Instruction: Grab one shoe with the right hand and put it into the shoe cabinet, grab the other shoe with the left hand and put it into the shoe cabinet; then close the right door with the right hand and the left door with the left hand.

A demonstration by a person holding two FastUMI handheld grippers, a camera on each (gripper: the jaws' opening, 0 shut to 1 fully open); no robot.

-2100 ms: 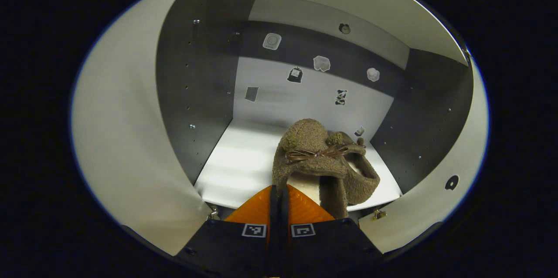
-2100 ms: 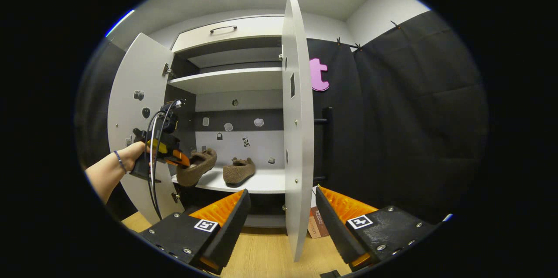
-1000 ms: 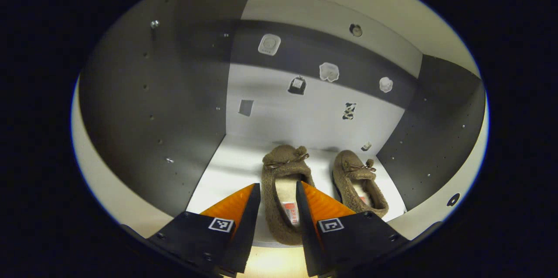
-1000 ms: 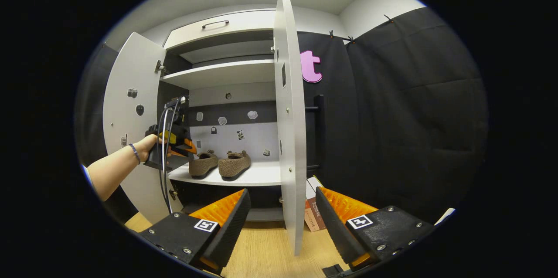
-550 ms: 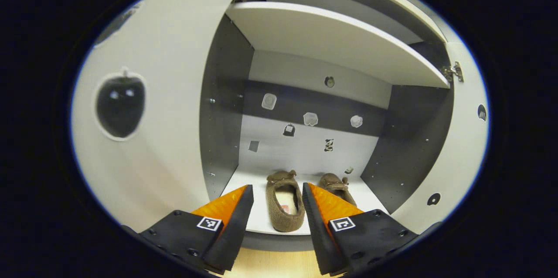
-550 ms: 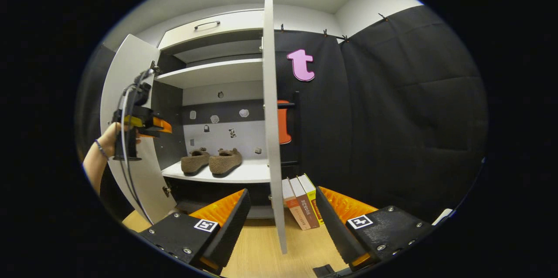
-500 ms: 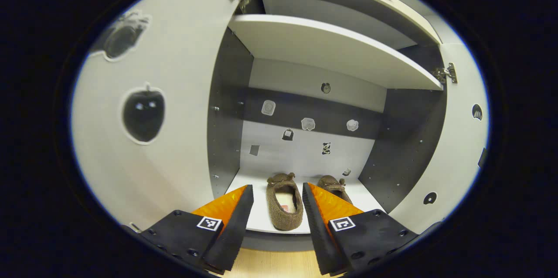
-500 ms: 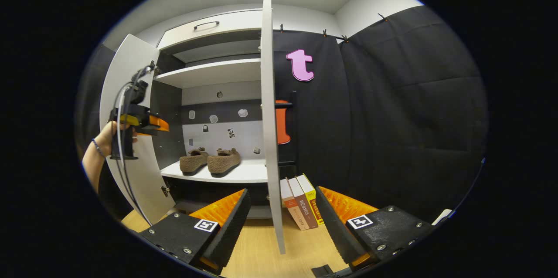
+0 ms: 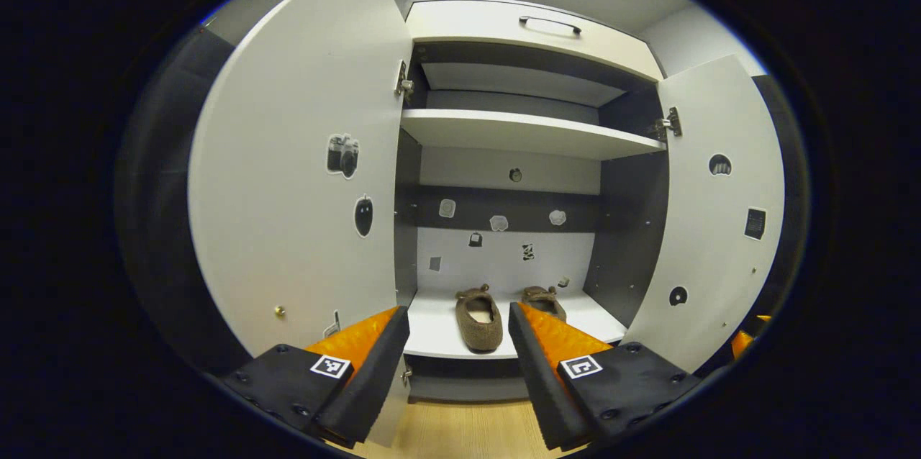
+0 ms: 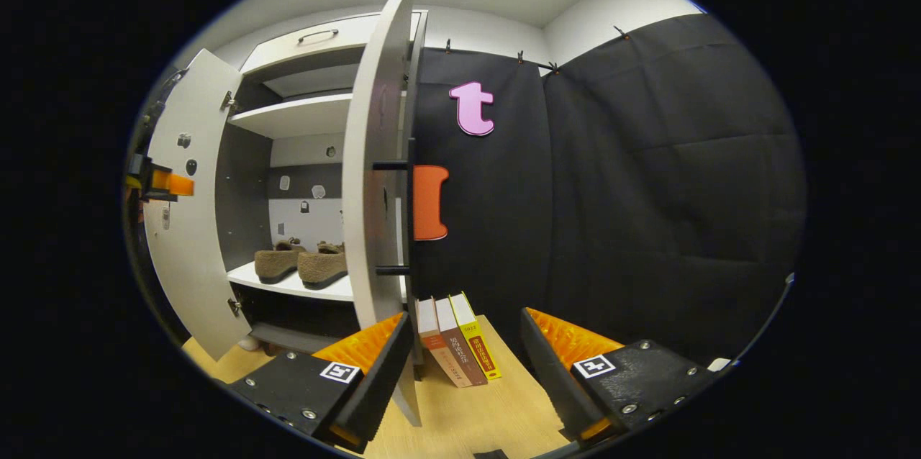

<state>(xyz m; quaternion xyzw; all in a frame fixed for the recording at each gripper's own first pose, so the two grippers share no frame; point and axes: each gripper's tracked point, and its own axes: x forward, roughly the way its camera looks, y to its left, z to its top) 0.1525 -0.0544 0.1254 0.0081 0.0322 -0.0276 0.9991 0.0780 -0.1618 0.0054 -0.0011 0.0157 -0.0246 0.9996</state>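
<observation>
Two grippers: both sit in front of the cabinet with nothing in them.
Left gripper (image 9: 458, 365): its fingers are spread wide and are not touching anything. It faces straight into the open cabinet.
Right gripper (image 10: 466, 369): its fingers are spread wide too. It is low over the wood floor (image 10: 496, 408), just outside the right door.
Books (image 10: 459, 338): three books lean together on the floor, close to the right gripper and beside the right door.
Left door (image 9: 302, 157): it stands open, with small stickers on its inside.
Right door (image 10: 374, 157): it stands open. In the right gripper view its outside faces us, with a dark bar handle (image 10: 409, 214).
Cabinet (image 9: 532, 31): white, with a drawer on top and a bare shelf (image 9: 525, 132) under it.
Shoes: two fuzzy brown shoes sit side by side on the bottom shelf, heels to the front. Left shoe (image 9: 478, 316) is near the middle; right shoe (image 9: 545, 298) is just beside it.
Back wall (image 9: 504, 257): far behind the shoes, with small stickers.
</observation>
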